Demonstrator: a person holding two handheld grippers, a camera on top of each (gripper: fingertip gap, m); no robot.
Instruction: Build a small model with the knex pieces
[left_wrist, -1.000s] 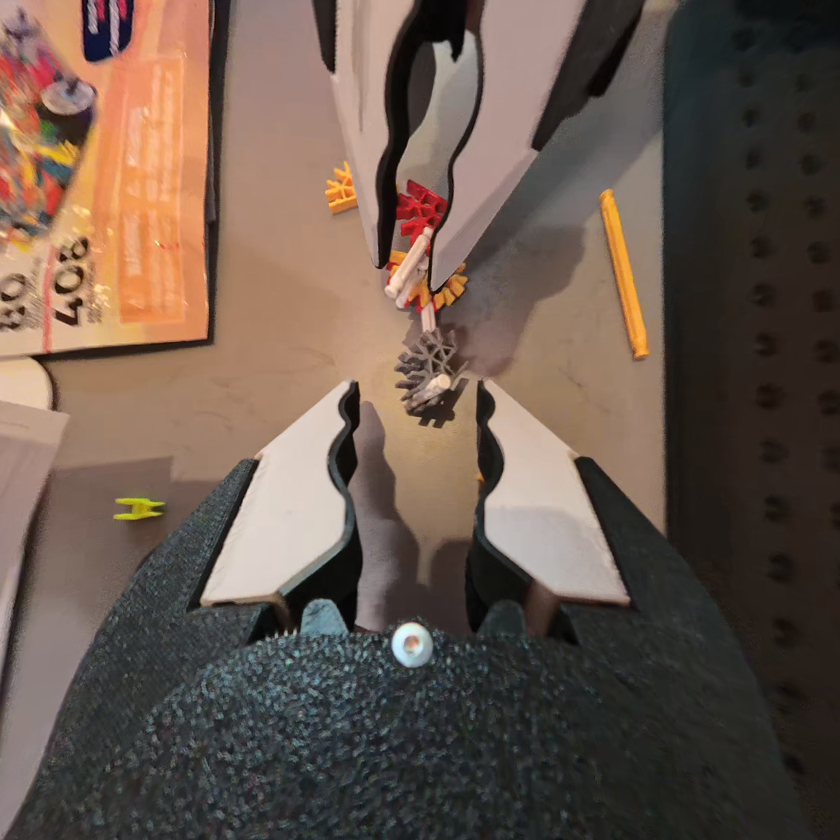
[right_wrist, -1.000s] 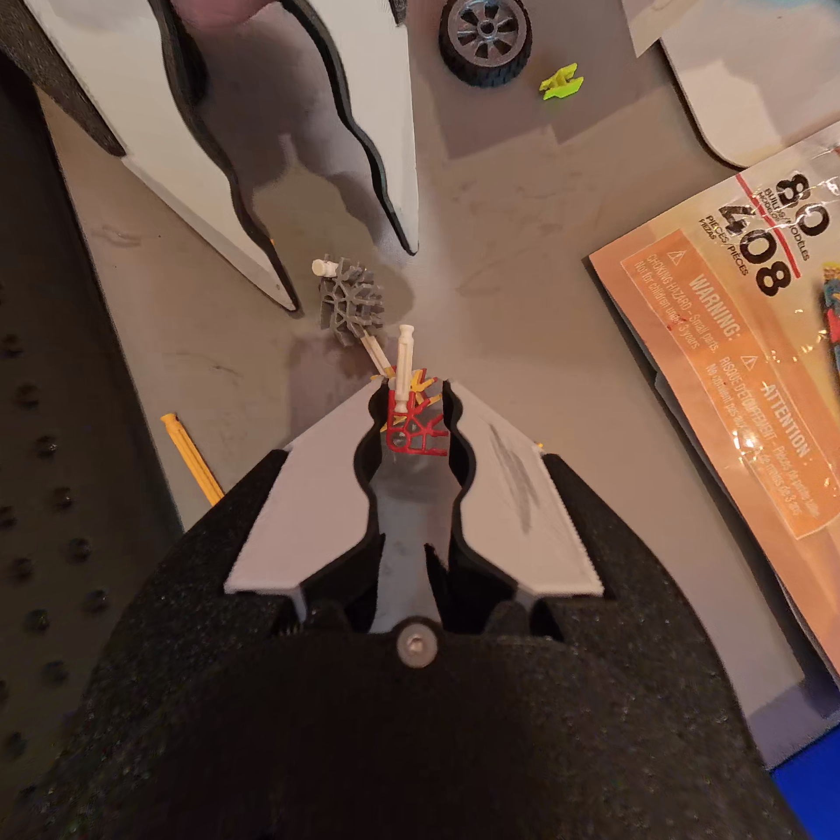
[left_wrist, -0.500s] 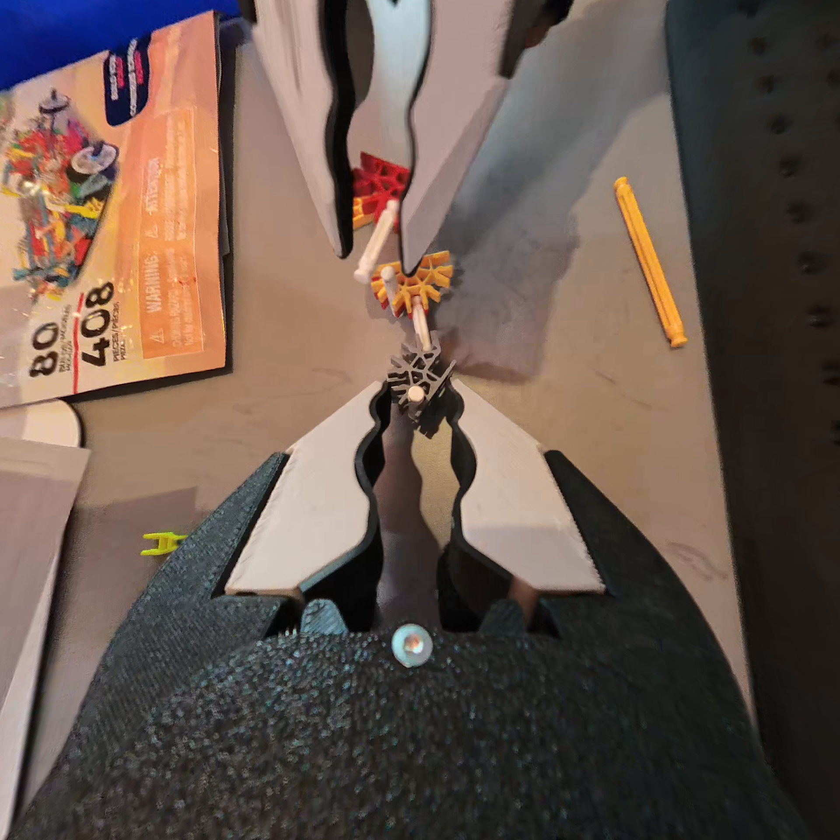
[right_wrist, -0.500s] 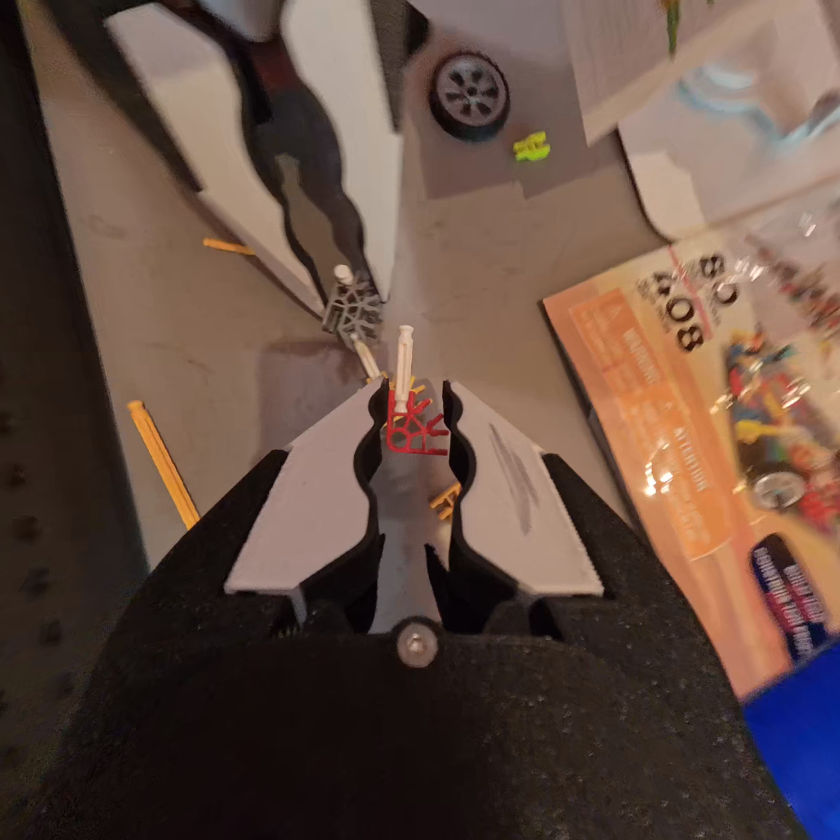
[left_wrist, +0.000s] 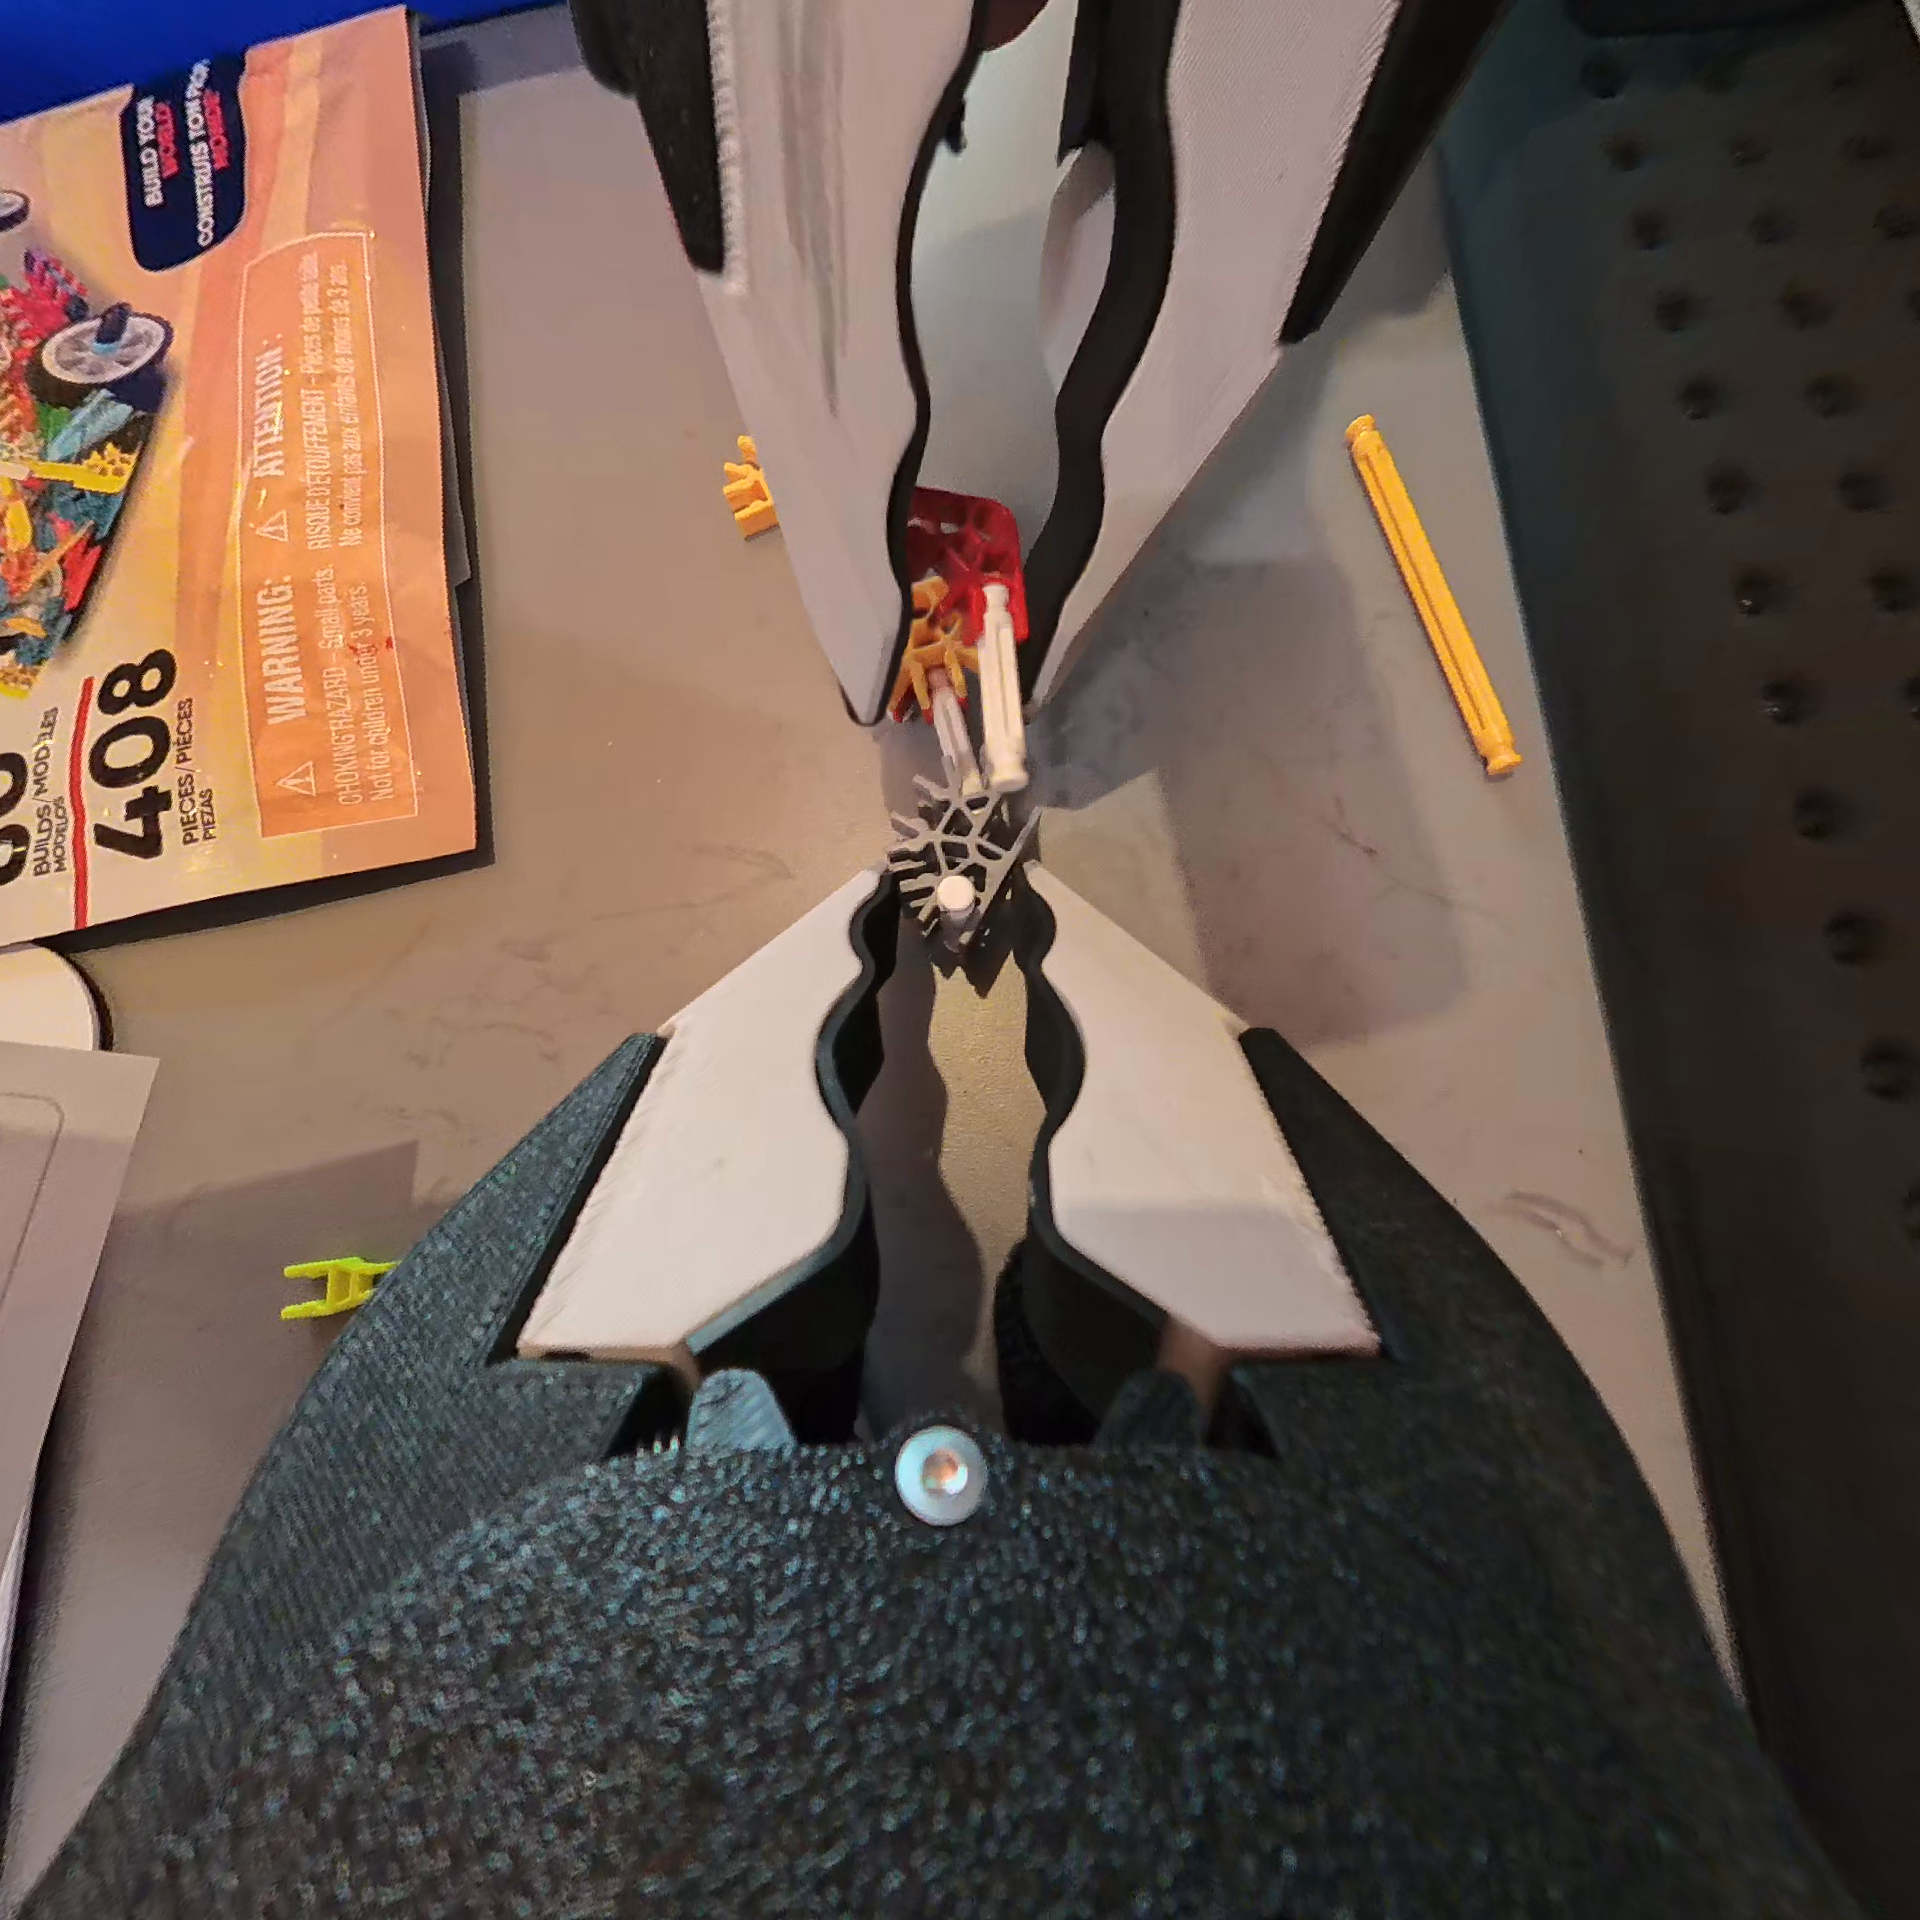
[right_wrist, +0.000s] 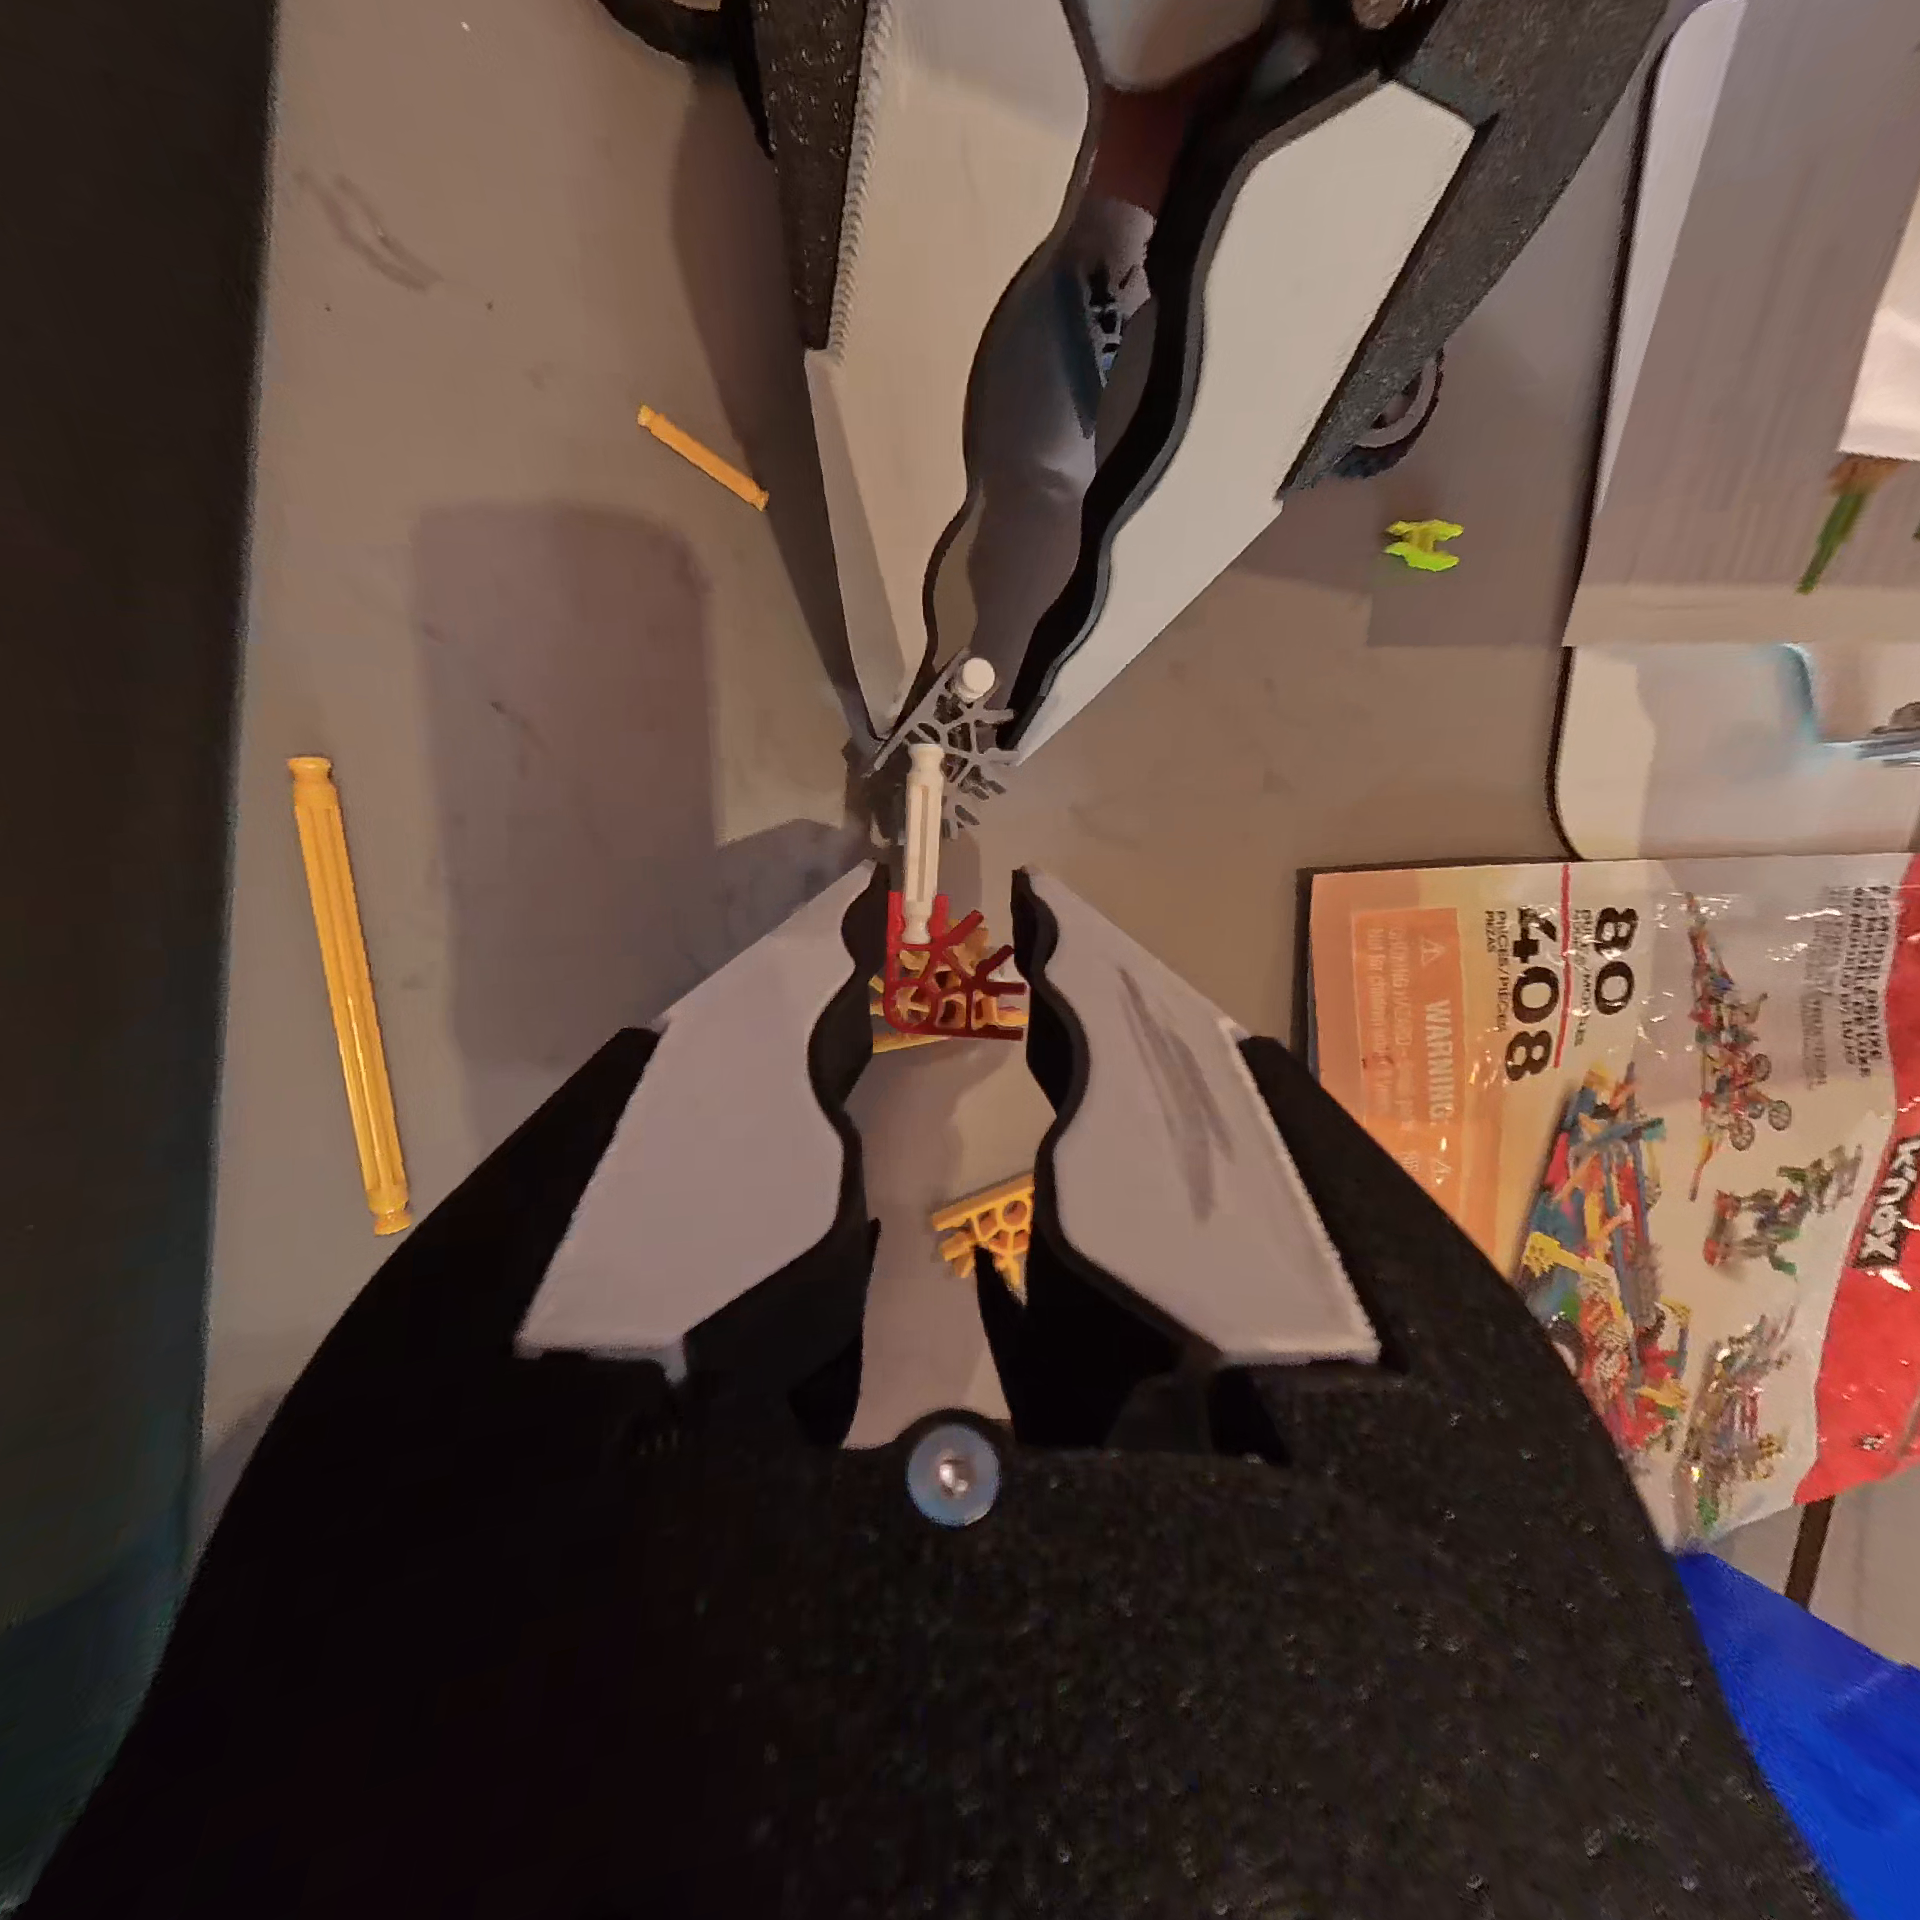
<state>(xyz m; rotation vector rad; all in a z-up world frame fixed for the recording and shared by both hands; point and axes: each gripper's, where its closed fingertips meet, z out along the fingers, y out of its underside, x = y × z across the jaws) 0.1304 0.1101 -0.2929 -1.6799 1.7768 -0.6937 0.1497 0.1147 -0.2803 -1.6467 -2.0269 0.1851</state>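
My left gripper (left_wrist: 961, 902) is shut on a grey snowflake-shaped connector (left_wrist: 951, 840) that has a short white rod end (left_wrist: 954, 894) poking from it. My right gripper (right_wrist: 945, 881) is shut on a red connector (right_wrist: 951, 987) joined to a yellow connector (left_wrist: 928, 649). A white rod (right_wrist: 922, 831) sticks forward from the red piece, and its tip lies over the grey connector (right_wrist: 961, 743). The two grippers face each other tip to tip above the grey table. In the left wrist view the right gripper (left_wrist: 956, 707) comes in from the top. In the right wrist view the left gripper (right_wrist: 951, 732) does the same.
On the table lie a long yellow rod (right_wrist: 348, 997), a shorter orange rod (right_wrist: 701, 457), a loose yellow connector (right_wrist: 992, 1236), a green clip (right_wrist: 1423, 545) and a printed parts bag (right_wrist: 1610, 1143). A dark perforated mat (left_wrist: 1714, 727) runs along one side. White sheets (right_wrist: 1714, 416) lie beyond the bag. My two grippers' fingertips are within a few centimetres of each other. The left tips stand about 12 centimetres off the green clip (right_wrist: 1423, 545). It is also in sight in the left wrist view (left_wrist: 335, 1279).
My left gripper has closed on the grey connector, which lay loose between its open fingers a second ago. The right gripper has brought its white rod over the grey connector.
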